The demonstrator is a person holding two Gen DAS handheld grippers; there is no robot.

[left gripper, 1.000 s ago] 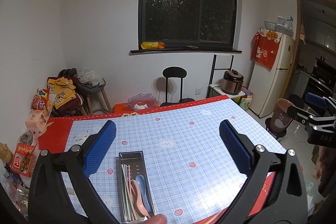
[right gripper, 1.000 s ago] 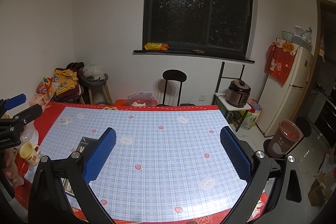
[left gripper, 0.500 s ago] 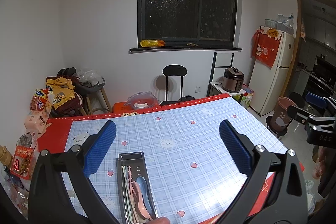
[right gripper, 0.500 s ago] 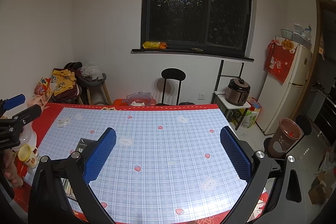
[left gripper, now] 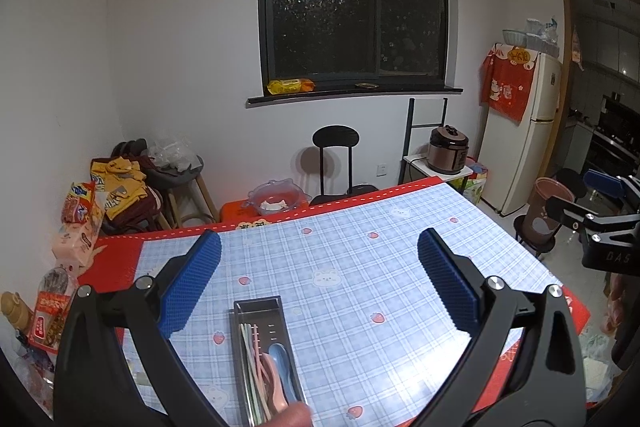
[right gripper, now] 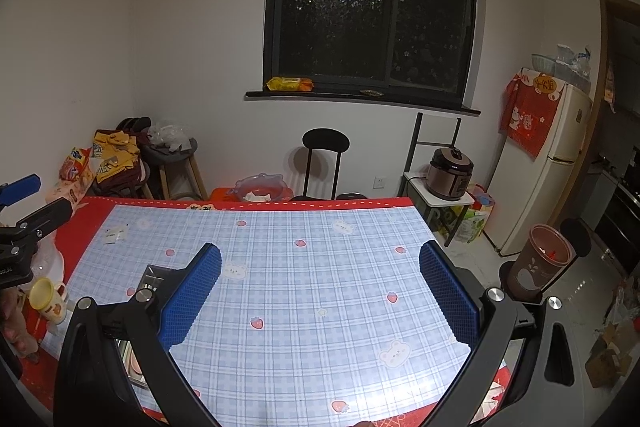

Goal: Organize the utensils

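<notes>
Little is changed from the earlier frames: both views are shifted only slightly, and the tray is seen a touch nearer to centre below the left gripper.

Left gripper (left gripper: 318,281): jaws spread wide, nothing held between the blue pads (left gripper: 188,289). It is held above the table, tilted down at the checked tablecloth (left gripper: 360,259).

Metal utensil tray (left gripper: 268,351): lies flat on the cloth, just below and between the left fingers, closer to the left pad. Inside it are seen a blue spoon (left gripper: 282,363), a pink spoon (left gripper: 272,377) beside it, and pale green chopsticks (left gripper: 249,359) along the left wall. Far end of the tray is bare. A fingertip (left gripper: 290,417) is seen at the bottom edge, next to the near end of the tray.

Right gripper (right gripper: 320,281): jaws also wide apart, nothing gripped. Only bare cloth is framed between its pads. The tray is partly hidden behind its left finger.

Further out, left of the right gripper: a yellow cup (right gripper: 48,299) near the table edge. Beyond the far edge: a black chair (left gripper: 336,159), a rice cooker (left gripper: 448,149) to the right, then a fridge (left gripper: 520,131). Snack bags (left gripper: 80,203) are piled far left.
</notes>
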